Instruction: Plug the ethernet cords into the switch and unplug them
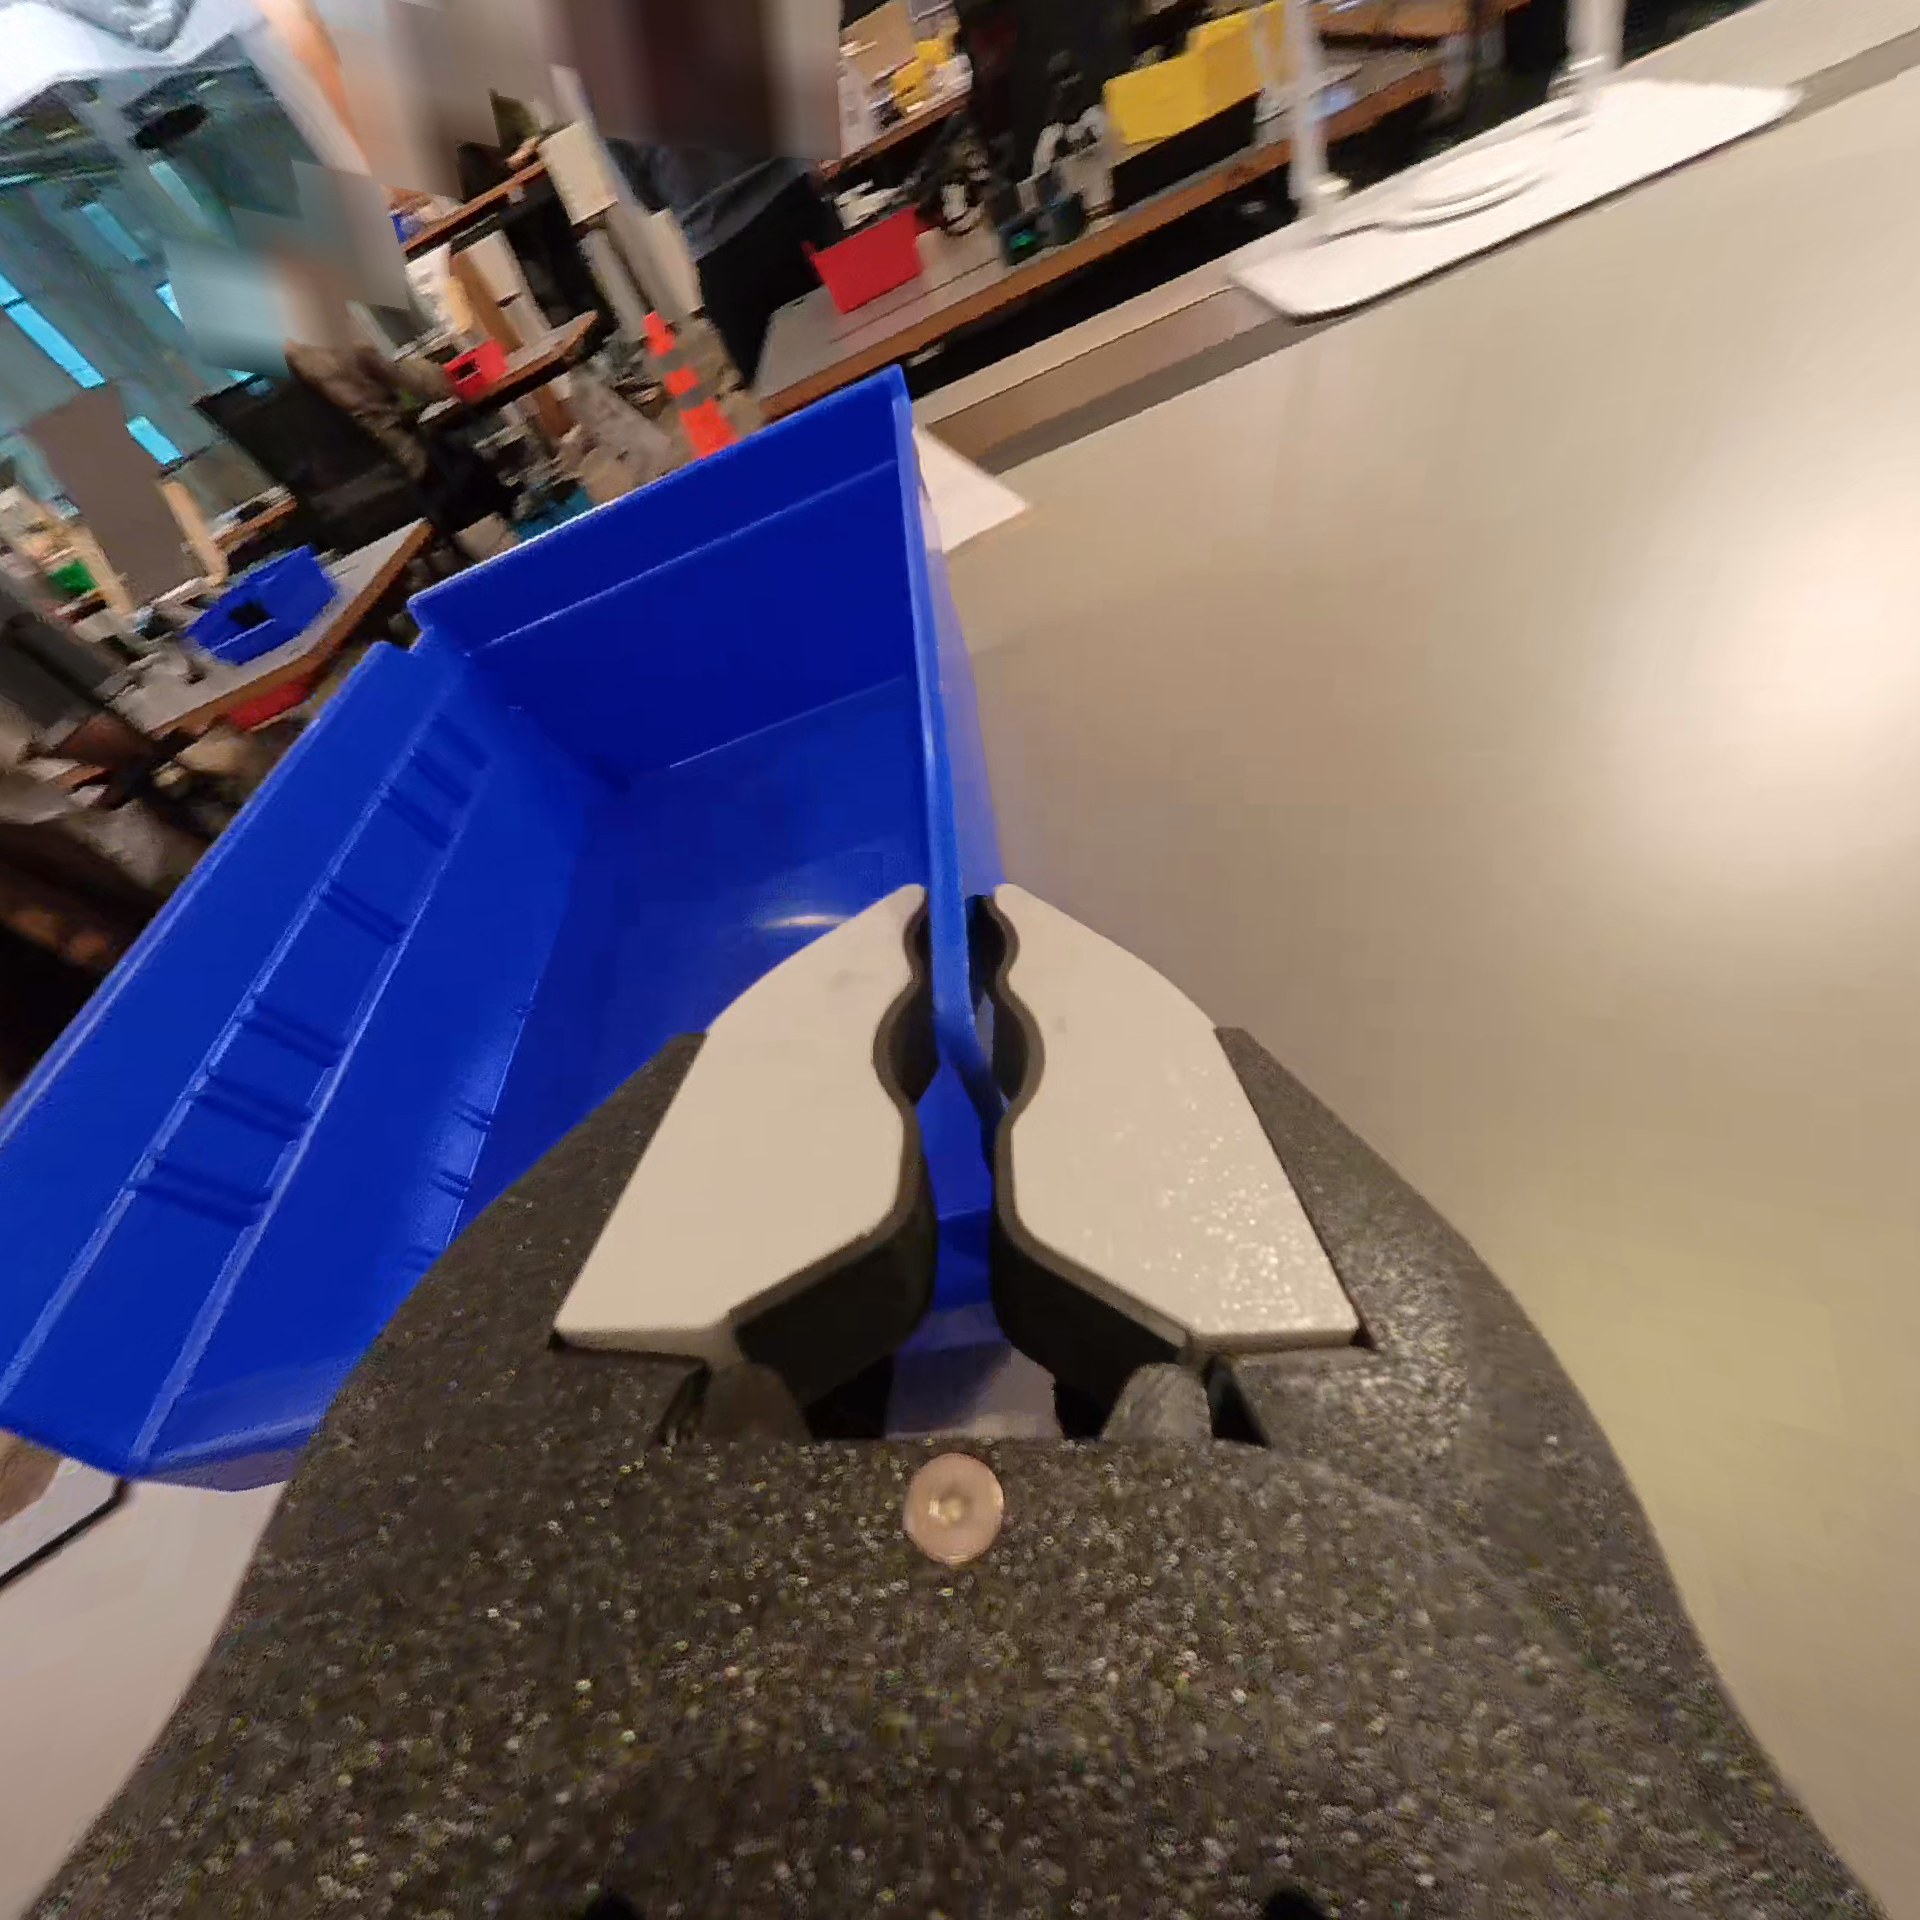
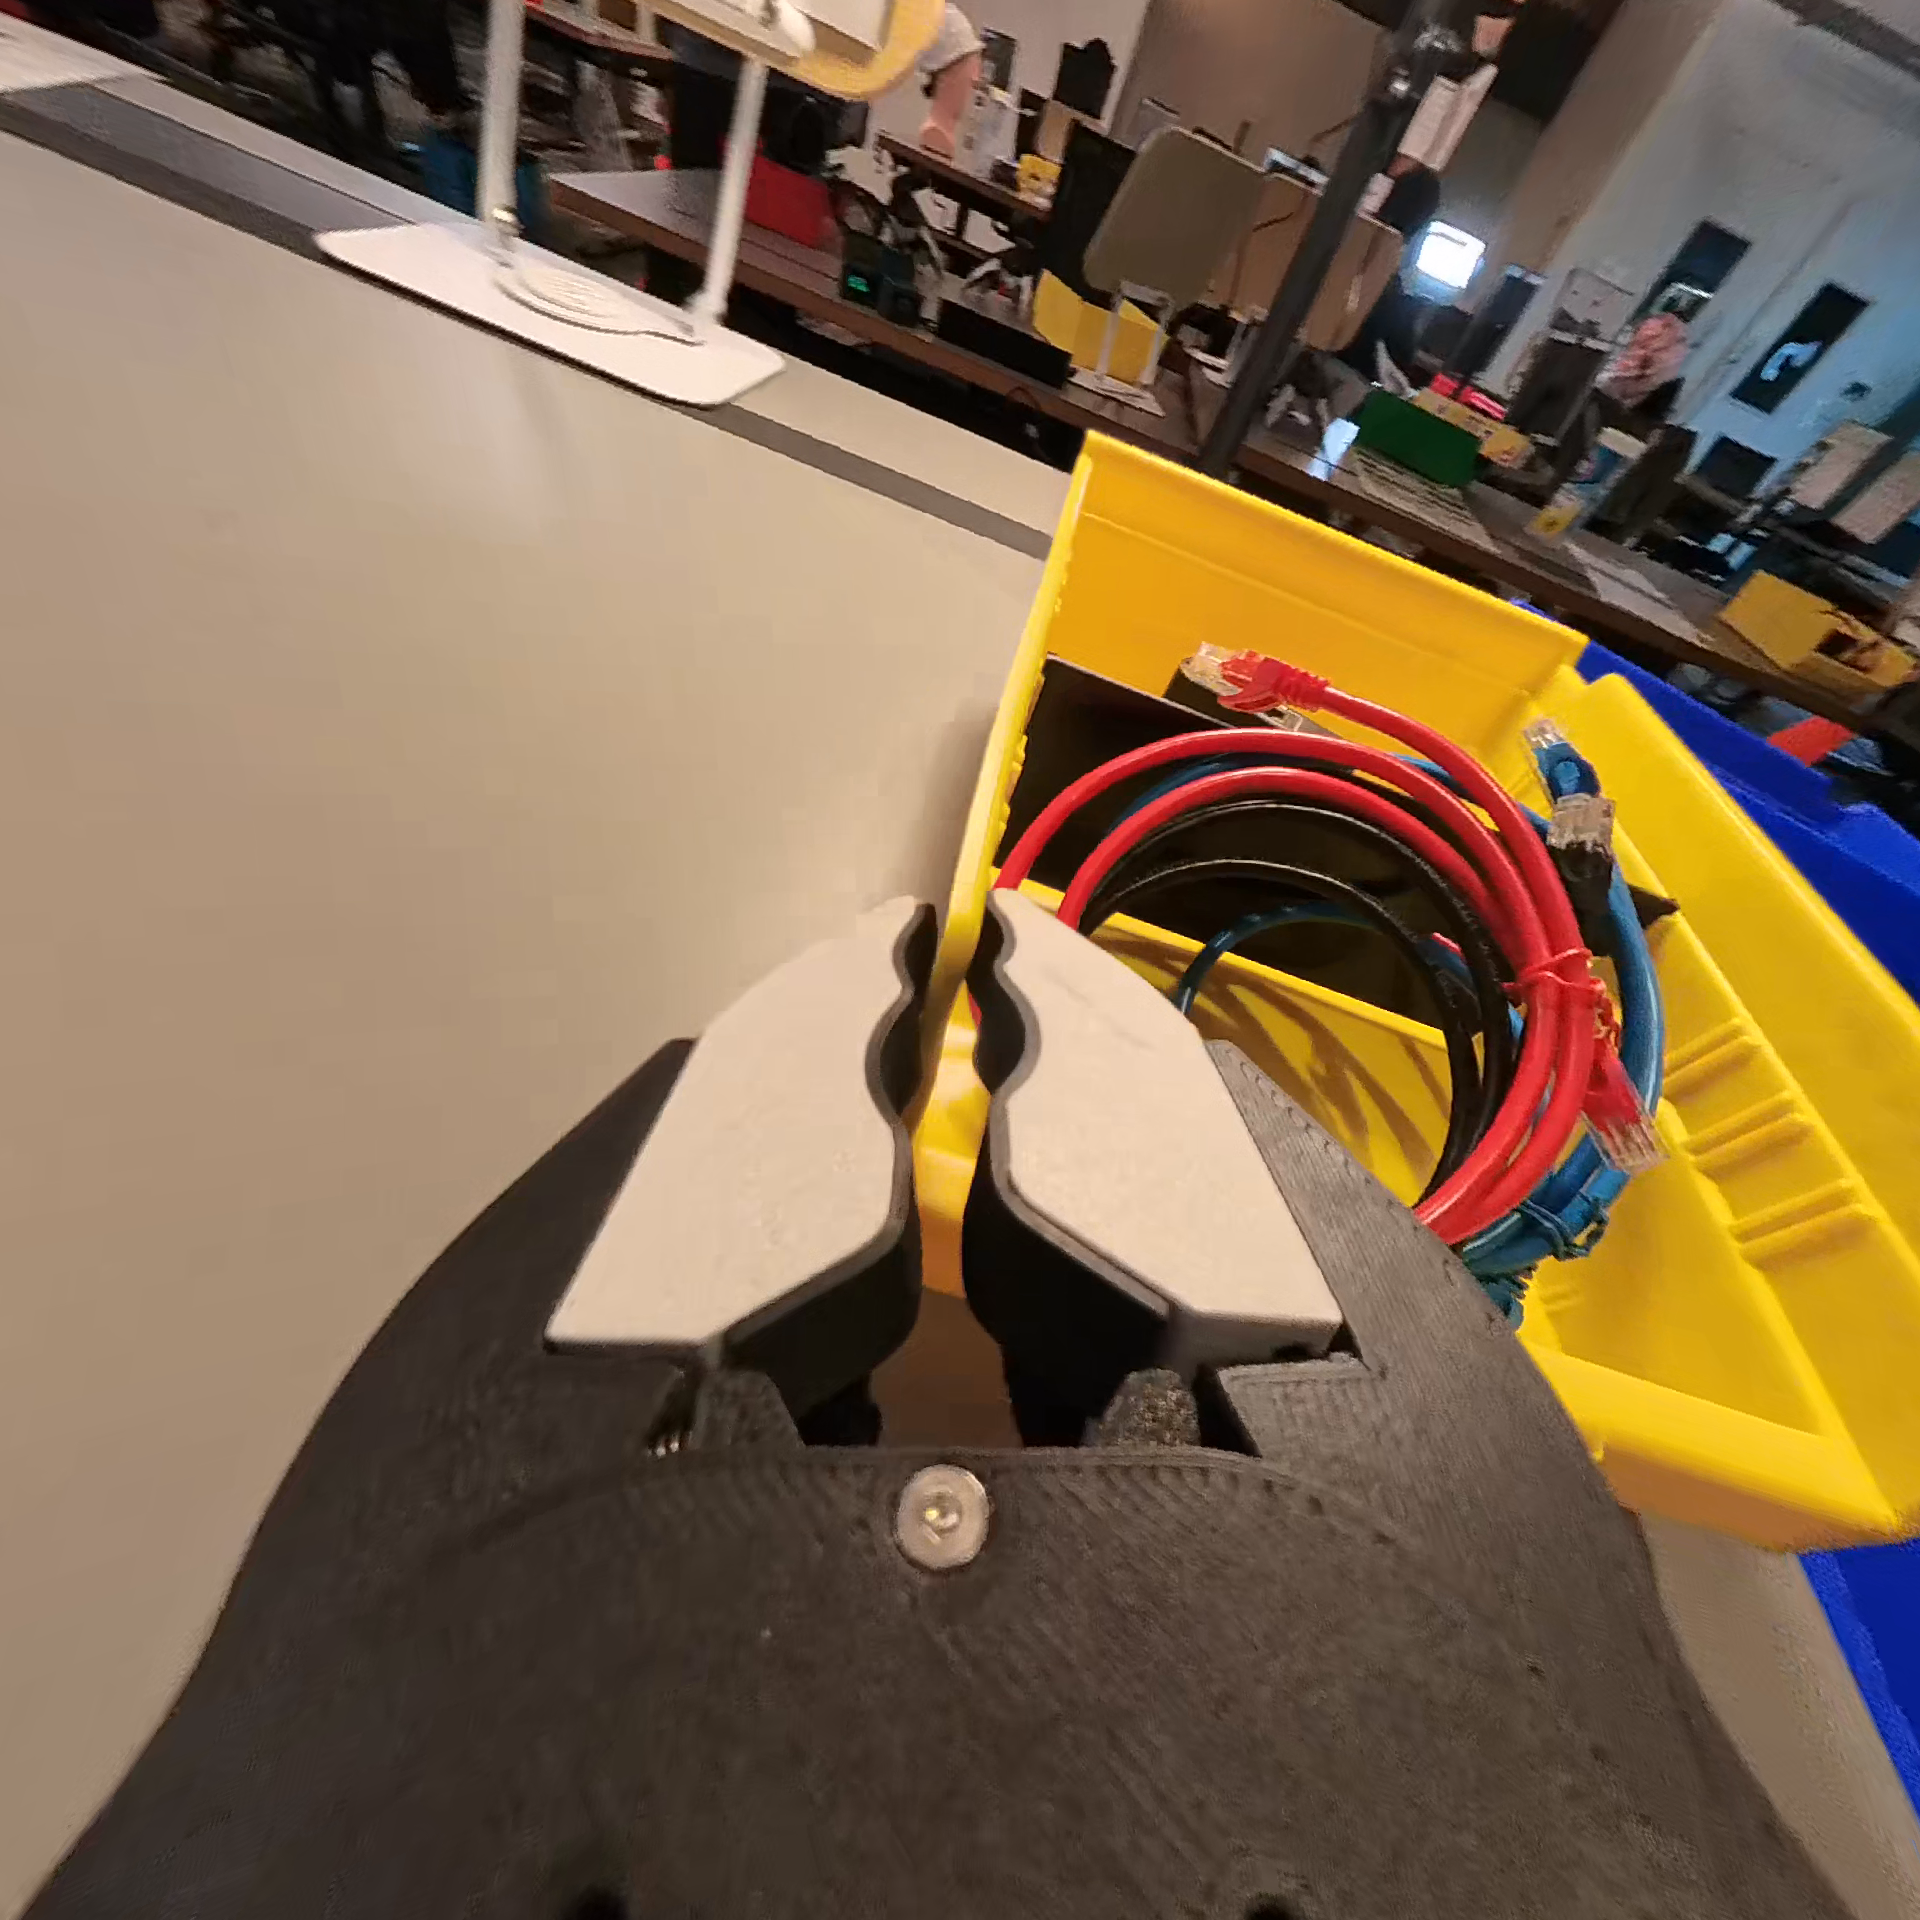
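In the left wrist view my left gripper is shut on the right side wall of an empty blue bin; both pads press on the thin wall. In the right wrist view my right gripper is shut on the left side wall of a yellow bin. That bin holds coiled ethernet cords: a red one, a blue one and a black one, with clear plugs showing. A black box, which may be the switch, lies under the cords at the bin's far end.
Both bins stand on a grey table. A white lamp base stands at the table's far edge. Another blue bin sits right of the yellow one. Cluttered workbenches and people fill the background. My hands' fingertips stand some 65 centimetres from each other.
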`<state>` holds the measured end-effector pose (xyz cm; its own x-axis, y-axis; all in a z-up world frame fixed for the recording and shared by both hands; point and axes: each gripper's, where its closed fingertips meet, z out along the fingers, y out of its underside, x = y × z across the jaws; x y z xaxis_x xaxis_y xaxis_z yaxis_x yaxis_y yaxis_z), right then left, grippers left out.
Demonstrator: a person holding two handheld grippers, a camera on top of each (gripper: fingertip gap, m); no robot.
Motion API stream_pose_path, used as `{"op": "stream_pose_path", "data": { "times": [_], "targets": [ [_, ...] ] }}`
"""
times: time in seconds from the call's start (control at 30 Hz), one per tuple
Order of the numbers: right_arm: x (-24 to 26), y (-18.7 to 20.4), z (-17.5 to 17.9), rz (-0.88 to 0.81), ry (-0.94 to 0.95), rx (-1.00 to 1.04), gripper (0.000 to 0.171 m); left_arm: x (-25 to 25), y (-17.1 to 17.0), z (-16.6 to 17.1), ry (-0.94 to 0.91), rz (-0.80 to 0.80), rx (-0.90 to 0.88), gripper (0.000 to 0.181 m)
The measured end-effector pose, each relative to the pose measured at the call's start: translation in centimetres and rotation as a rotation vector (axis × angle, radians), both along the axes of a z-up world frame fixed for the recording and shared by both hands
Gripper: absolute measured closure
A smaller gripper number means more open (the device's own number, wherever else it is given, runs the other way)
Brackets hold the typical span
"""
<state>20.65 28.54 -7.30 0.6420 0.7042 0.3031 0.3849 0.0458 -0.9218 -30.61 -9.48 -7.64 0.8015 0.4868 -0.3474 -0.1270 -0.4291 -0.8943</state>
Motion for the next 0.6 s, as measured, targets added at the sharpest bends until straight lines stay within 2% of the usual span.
{"op": "stream_pose_path", "data": {
  "times": [0.17,0.33,0.43,0.6],
  "targets": [
    [-2.7,-3.2,-0.1,0.195,-0.008,-0.011,0.164,8.3,1.1,-0.2,-0.014,-0.353,-0.007,0.175],
    [-5.1,-4.1,-0.1,0.439,0.020,-0.084,0.167,15.3,1.6,-0.3,-0.008,-0.781,-0.036,0.175],
    [-6.3,-4.2,-0.1,0.602,0.057,-0.188,0.168,17.9,0.7,-0.3,-0.025,-0.996,-0.037,0.176],
    [-8.2,-4.9,-0.2,0.853,0.068,-0.324,0.168,20.6,-2.5,-0.3,-0.100,-1.306,-0.041,0.175]
  ]
}}
